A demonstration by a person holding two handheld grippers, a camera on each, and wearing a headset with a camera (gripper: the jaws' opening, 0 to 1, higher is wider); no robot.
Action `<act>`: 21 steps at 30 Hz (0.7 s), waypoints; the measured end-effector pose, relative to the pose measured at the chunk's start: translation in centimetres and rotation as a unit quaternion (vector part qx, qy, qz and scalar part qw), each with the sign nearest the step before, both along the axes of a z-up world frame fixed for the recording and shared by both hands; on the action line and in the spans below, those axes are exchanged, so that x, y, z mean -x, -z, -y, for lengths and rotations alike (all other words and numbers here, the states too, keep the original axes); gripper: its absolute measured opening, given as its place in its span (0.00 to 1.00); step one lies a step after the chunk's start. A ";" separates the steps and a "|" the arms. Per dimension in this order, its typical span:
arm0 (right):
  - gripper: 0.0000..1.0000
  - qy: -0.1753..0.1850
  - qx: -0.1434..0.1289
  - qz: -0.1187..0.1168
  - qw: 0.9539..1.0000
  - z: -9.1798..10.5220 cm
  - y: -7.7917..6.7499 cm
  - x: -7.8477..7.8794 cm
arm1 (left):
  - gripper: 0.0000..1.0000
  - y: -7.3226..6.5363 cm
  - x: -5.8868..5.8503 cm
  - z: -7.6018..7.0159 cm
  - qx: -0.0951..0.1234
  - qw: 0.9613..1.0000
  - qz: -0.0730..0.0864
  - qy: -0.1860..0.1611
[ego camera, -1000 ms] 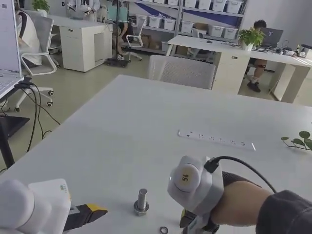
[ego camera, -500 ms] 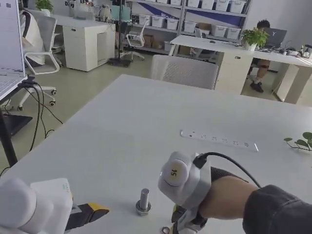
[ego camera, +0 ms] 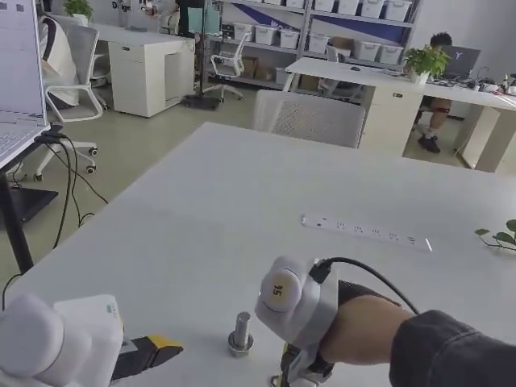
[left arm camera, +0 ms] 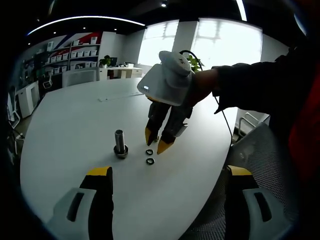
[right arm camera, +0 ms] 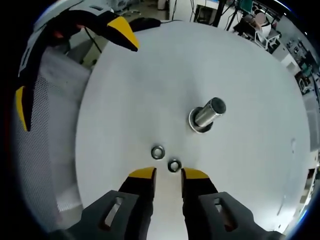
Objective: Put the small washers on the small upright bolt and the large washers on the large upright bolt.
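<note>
Open office with desks and shelving behind. The work was on a broad white table (ego camera: pixel 242 210), with a power strip (ego camera: pixel 363 230) lying well back from it.

One bolt (right arm camera: pixel 207 114) stood upright on the table with a wider ring at its foot. I could not tell whether that ring was a washer or part of the bolt. Two loose washers lay flat, just beside each other and near the bolt. The first washer (right arm camera: pixel 174 165) lay directly ahead of the tips of the right gripper (right arm camera: pixel 168 174). The second washer (right arm camera: pixel 158 151) lay a little beyond it and off to one side.

Handling, as judged:
- The washers looked like small metal rings: light, stiff, thin and smooth.
- Flat on a hard top, they would likely skid or flip under a careless pinch.
- The best hold seemed to be across the outer rim, one jaw tip on each side.

Right gripper: jaws a narrow gap apart with nothing between them. The tips pointed down close over the table, with the first washer just off the gap. Whether they touched it could not be settled.

Left gripper (left arm camera: pixel 169 171): jaws spread wide and empty, held low near the table edge, well apart from the washers.
</note>
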State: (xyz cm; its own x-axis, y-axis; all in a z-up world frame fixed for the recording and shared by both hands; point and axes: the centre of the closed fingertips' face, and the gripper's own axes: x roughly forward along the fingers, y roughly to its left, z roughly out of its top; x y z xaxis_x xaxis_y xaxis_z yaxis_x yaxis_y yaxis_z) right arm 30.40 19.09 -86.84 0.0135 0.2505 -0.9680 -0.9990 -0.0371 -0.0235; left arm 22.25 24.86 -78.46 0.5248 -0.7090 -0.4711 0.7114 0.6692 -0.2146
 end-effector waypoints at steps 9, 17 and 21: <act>0.22 0.000 0.006 0.006 1.000 0.0 0.6 -0.6 | 0.93 0.1 0.1 0.0 -0.001 1.000 -0.002 0.000; 0.21 -0.004 0.009 0.006 1.000 -0.2 1.1 -0.7 | 0.93 0.1 0.0 -0.1 0.001 1.000 -0.002 -0.001; 0.21 -0.003 0.011 0.004 1.000 -0.2 1.3 -0.8 | 0.93 0.2 0.1 -0.2 0.001 1.000 -0.004 -0.003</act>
State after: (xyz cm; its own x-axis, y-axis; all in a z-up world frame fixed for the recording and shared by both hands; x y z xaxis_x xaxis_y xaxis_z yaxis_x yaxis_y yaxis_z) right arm 31.16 19.28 -88.12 0.0206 0.2283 -0.9734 -0.9986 -0.0432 -0.0313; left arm 22.17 25.08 -78.64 0.5252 -0.7070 -0.4737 0.7060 0.6727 -0.2214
